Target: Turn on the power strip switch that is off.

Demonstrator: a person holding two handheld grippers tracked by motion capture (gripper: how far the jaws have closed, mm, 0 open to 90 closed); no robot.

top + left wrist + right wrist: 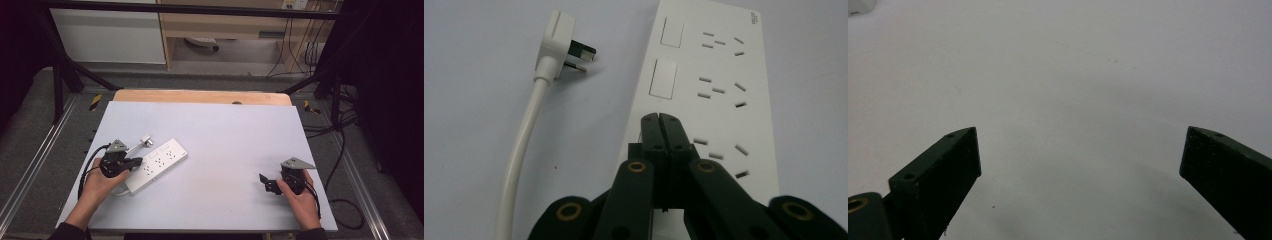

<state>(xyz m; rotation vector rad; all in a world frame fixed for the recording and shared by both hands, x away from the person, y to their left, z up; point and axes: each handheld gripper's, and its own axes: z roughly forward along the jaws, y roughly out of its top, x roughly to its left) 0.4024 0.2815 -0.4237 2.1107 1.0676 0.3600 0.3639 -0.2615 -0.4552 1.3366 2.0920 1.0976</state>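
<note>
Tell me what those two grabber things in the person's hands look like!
Both the left gripper and right gripper are black, each topped by a grey three-cornered plate and trailing a black cable. Their flat black fingers taper toward the tips; brass-coloured rivets sit in the linkage. Dark sleeves cover the wrists.

Power strip (704, 90) print — tiny (unreadable)

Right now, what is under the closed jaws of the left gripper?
The white power strip lies under the left gripper, near its switches. The jaws cover part of the strip, so contact cannot be seen.
</note>
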